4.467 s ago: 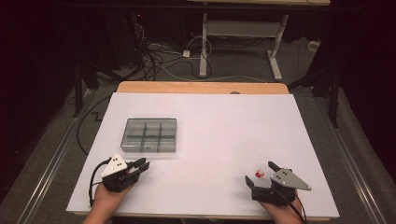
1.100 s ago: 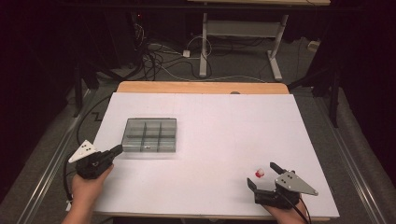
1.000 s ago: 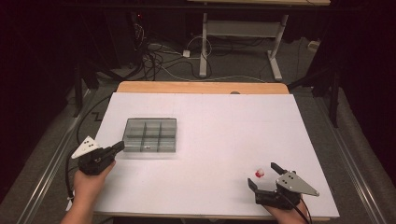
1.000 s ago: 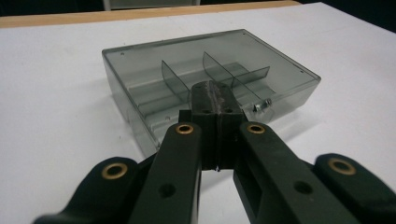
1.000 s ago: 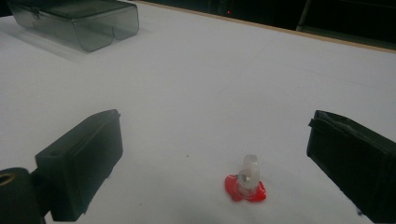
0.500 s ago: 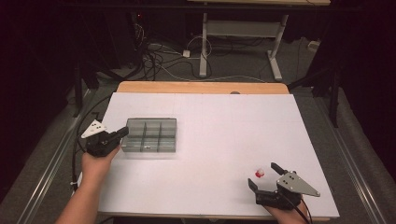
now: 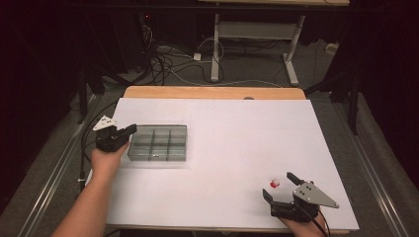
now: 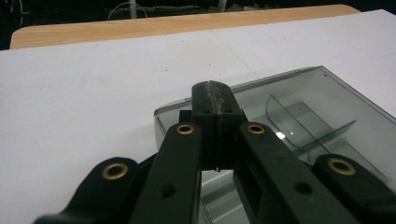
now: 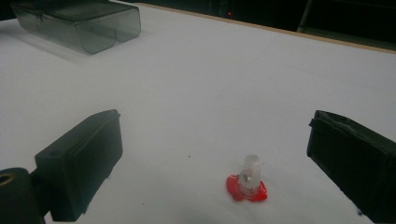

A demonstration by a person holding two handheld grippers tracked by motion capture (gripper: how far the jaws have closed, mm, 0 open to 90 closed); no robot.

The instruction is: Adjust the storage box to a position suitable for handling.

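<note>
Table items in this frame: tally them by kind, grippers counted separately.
Compartment box: 1
Small red-and-clear piece: 1
Grippers: 2, left gripper and right gripper
Total: 4

Compartment box (image 7: 158, 143) far left of small piece (image 7: 274, 183)

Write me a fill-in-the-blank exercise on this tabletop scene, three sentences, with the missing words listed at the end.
1. The left gripper has its jaws ____ at the end of the grey compartment box.
2. The right gripper has its jaws ____ around the small pin.
3. The small pin with a clear top has a ____ base and stands on the white table.

Missing words: shut; open; red
</note>
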